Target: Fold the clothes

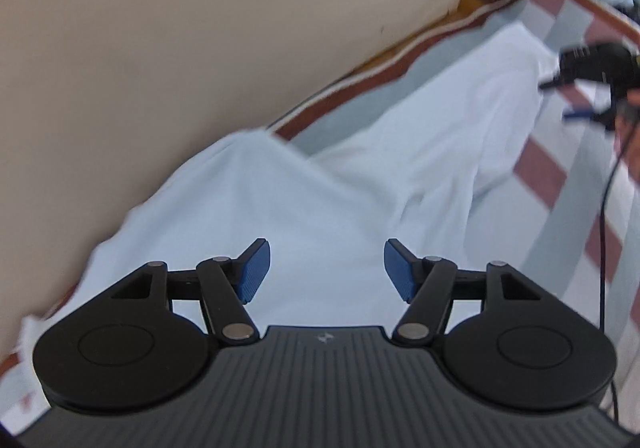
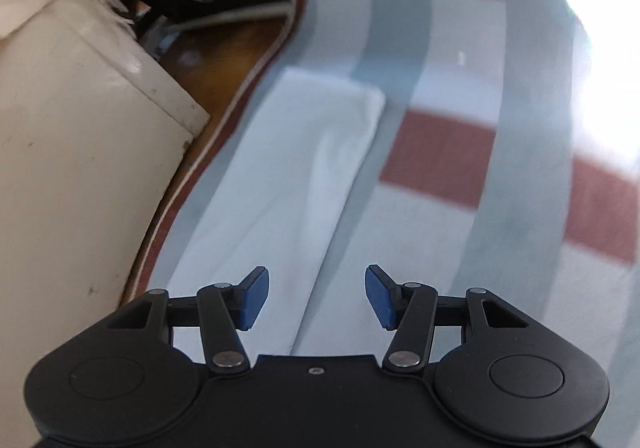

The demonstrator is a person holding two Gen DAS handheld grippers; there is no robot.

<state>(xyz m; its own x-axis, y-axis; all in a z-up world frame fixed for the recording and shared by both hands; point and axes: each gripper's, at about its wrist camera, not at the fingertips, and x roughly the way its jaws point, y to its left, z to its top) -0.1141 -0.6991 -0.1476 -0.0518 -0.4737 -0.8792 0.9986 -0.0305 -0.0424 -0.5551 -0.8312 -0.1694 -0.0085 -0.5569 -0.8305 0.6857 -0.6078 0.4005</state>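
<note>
Item: white garment point(image 1: 304, 208), long and narrow, lying on a striped mat point(image 1: 560, 176) beside a cream wall point(image 1: 200, 48). Near end rumpled and lapping over the mat's edge towards the wall; far end point(image 2: 328, 108) flat and squared.

Left gripper point(image 1: 327, 271): jaws wide apart, holding nothing, above the rumpled end.

Right gripper point(image 2: 317, 298): jaws wide apart, holding nothing, over the garment's long edge.

Risks, as judged: a pinch at the bunched end may catch one layer only, skewing a fold; overhanging cloth may drag off the mat; the dangling cable point(image 1: 604, 232) may snag.
</note>
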